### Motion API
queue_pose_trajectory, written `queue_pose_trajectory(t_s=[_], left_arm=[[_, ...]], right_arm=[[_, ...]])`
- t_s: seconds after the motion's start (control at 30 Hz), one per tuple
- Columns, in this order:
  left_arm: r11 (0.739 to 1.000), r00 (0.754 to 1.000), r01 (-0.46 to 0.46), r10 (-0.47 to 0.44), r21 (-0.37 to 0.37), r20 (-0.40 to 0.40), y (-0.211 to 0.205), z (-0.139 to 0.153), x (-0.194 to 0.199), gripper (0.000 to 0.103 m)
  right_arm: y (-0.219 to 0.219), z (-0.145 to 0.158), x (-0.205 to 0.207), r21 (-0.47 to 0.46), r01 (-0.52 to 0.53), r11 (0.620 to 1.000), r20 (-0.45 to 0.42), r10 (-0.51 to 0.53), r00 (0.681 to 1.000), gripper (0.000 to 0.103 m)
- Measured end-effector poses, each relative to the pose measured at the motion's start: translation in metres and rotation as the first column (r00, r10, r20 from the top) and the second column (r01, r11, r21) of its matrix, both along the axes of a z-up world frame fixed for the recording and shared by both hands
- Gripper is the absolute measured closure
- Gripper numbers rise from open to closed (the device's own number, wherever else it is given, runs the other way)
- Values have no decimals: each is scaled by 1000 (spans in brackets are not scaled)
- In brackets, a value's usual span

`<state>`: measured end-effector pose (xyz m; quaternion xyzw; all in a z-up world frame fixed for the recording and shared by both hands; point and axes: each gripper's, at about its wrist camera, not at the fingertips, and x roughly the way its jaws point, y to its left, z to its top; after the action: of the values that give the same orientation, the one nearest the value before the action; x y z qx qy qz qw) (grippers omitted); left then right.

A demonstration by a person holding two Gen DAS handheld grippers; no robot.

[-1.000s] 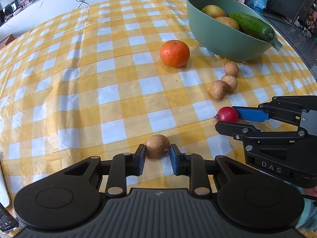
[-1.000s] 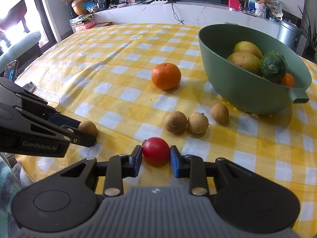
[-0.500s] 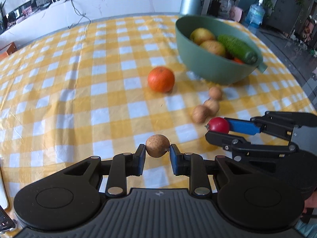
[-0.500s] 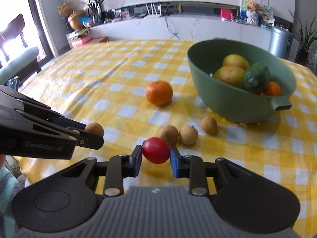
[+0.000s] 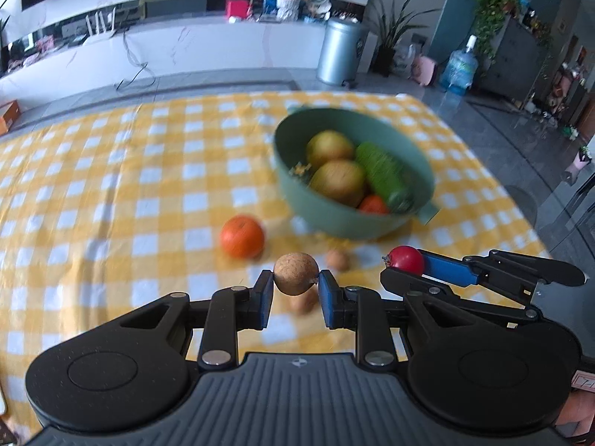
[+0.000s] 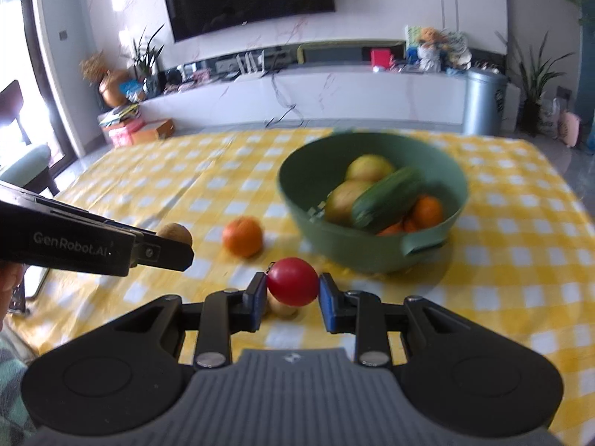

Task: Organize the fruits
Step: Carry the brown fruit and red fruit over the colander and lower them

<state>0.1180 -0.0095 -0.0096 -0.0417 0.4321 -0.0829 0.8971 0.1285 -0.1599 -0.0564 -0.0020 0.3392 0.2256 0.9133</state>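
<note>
My left gripper point(image 5: 296, 286) is shut on a small brown round fruit point(image 5: 296, 273) and holds it well above the table. My right gripper point(image 6: 293, 289) is shut on a small red fruit point(image 6: 293, 281), also lifted. Each gripper shows in the other view: the right one with the red fruit point(image 5: 406, 257), the left one with the brown fruit point(image 6: 175, 234). The green bowl point(image 5: 334, 219) point(image 6: 431, 182) ahead holds yellow fruits, a cucumber and oranges. A loose orange point(image 5: 241, 236) point(image 6: 242, 236) lies left of the bowl.
Small brown fruits point(image 5: 337, 260) point(image 5: 303, 303) lie on the yellow checked tablecloth point(image 5: 111, 193) below the grippers; one shows under the red fruit point(image 6: 282, 306). The table's right edge drops to the floor. A white counter and a metal bin stand beyond the table.
Both grippers have risen from the table, each carrying its fruit, and moved toward the bowl. The loose orange and small brown fruits stayed on the cloth.
</note>
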Motion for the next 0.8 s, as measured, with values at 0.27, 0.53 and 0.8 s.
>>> queue_pose_trajectory(t_s=[0.27,0.53,0.8], left_arm=[[998,998,53,-53,-20,34,-35,14,32,74],[997,998,60,-59,-40,18,-57,11,71,74],[998,998,54,-56,-42,-26,-67,-7,103,74]], right_arm=[[-25,30,19,-51,38,998,94,-33,995,76],[-44,41,53,-135,65,989,135,-46,990,76],[-47,30,91,-194,79,978,96,-61,994,76]])
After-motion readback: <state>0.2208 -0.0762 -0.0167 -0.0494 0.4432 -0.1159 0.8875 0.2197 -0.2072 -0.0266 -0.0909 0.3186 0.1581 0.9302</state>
